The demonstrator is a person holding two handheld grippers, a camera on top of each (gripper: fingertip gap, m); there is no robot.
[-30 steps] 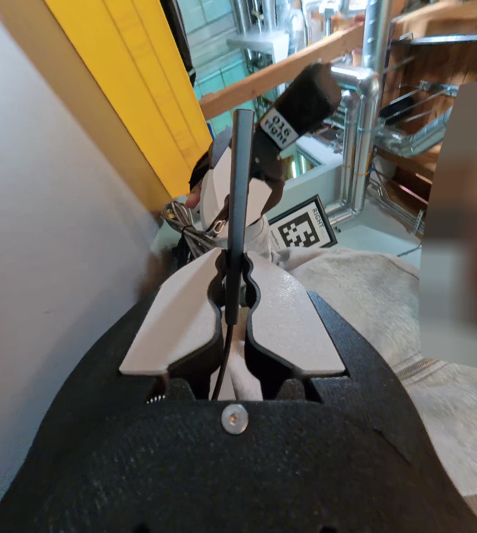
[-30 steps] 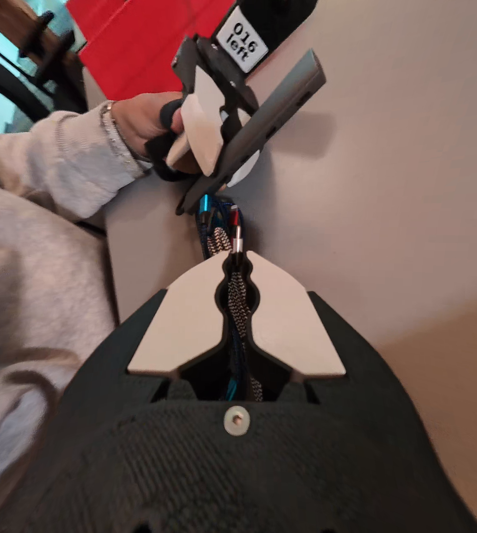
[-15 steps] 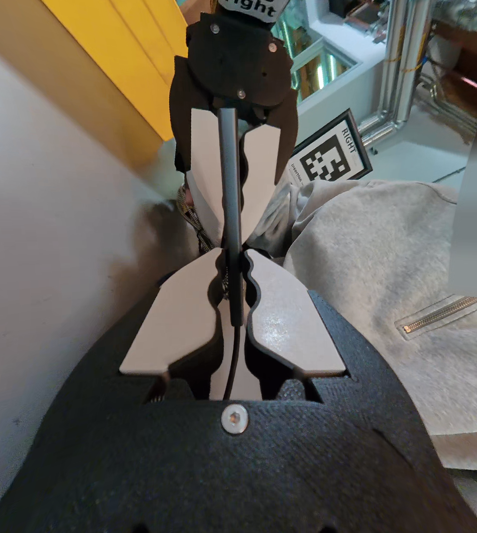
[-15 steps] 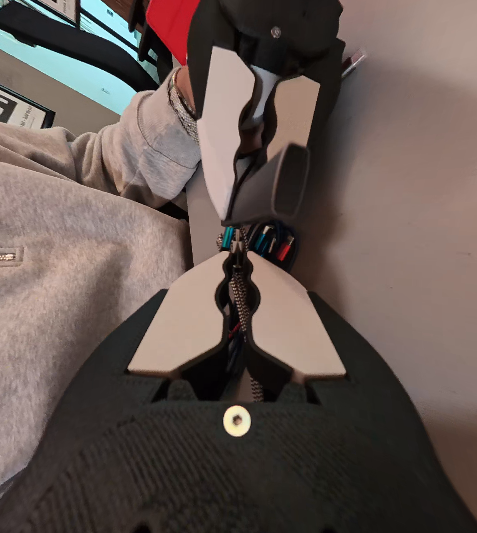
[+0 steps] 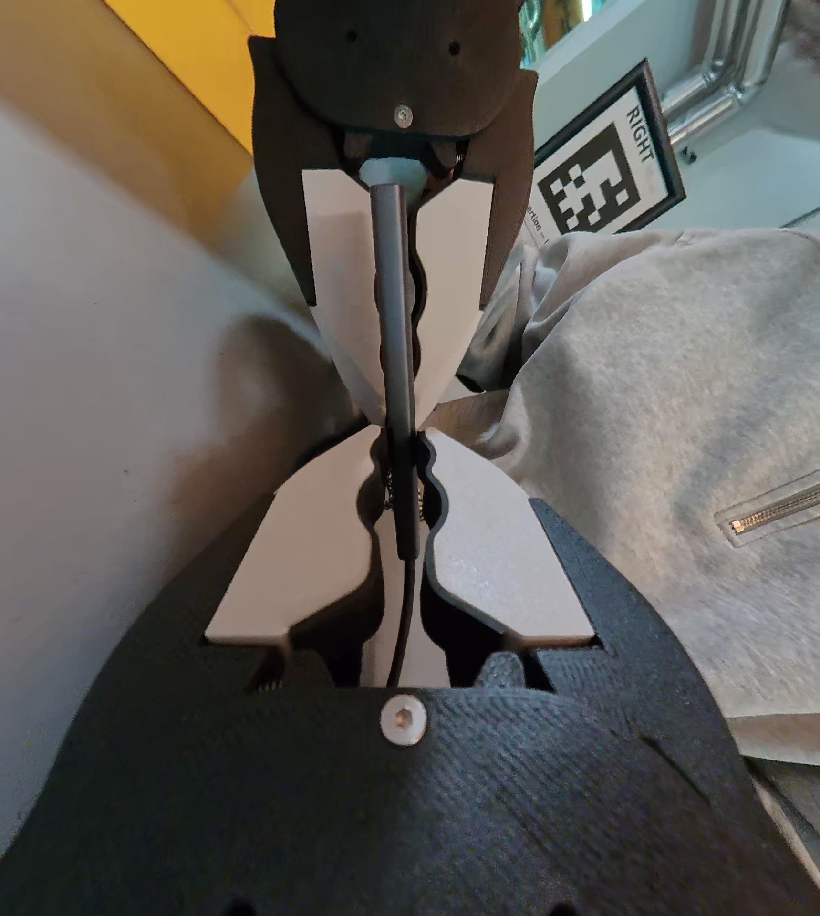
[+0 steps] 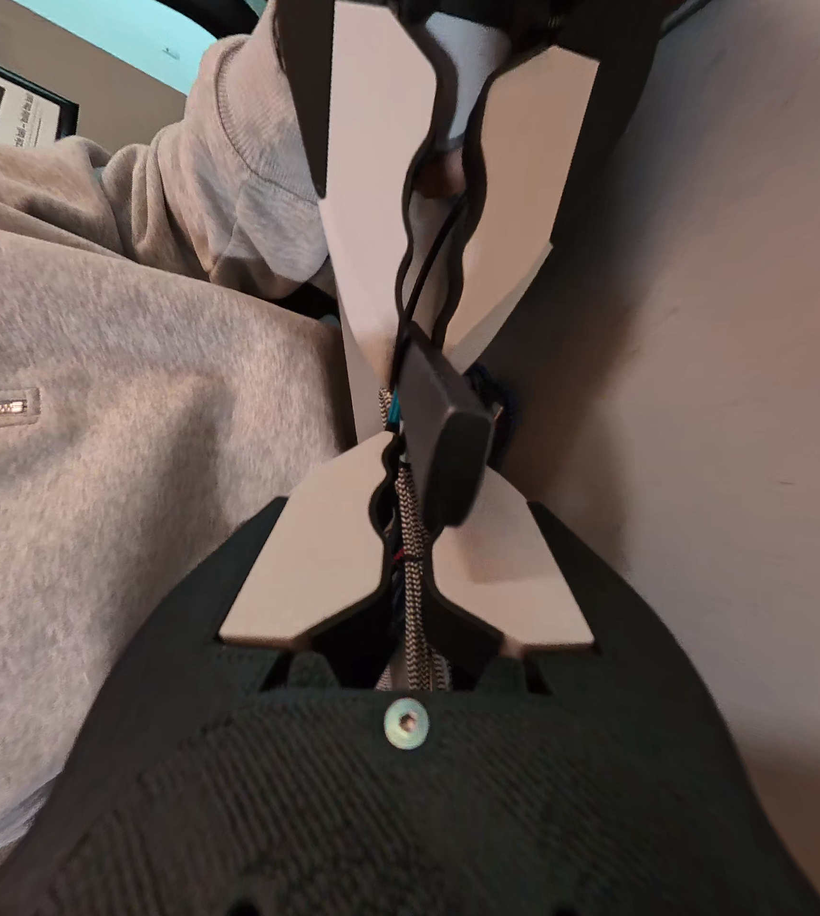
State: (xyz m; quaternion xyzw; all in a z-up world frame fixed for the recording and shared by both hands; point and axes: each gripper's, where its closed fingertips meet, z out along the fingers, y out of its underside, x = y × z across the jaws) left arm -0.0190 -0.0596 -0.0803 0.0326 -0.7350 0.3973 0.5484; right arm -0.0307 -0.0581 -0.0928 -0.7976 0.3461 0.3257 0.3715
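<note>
Grey slim hub (image 5: 394, 347) pinched edge-on in closed left gripper (image 5: 400, 436), now nose-to-nose with right gripper (image 6: 410, 438), whose fingers clamp a braided cable (image 6: 410, 500) above the desk (image 5: 75, 372), closer than a second ago.

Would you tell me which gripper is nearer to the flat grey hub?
Left. The left gripper is shut on the flat grey hub; the right gripper faces its far end, holding a braided cable.

Pale counter (image 5: 75, 396) left of the fingers; yellow panel (image 5: 189, 64) beyond it; chrome pipes (image 5: 725, 74) far right.
</note>
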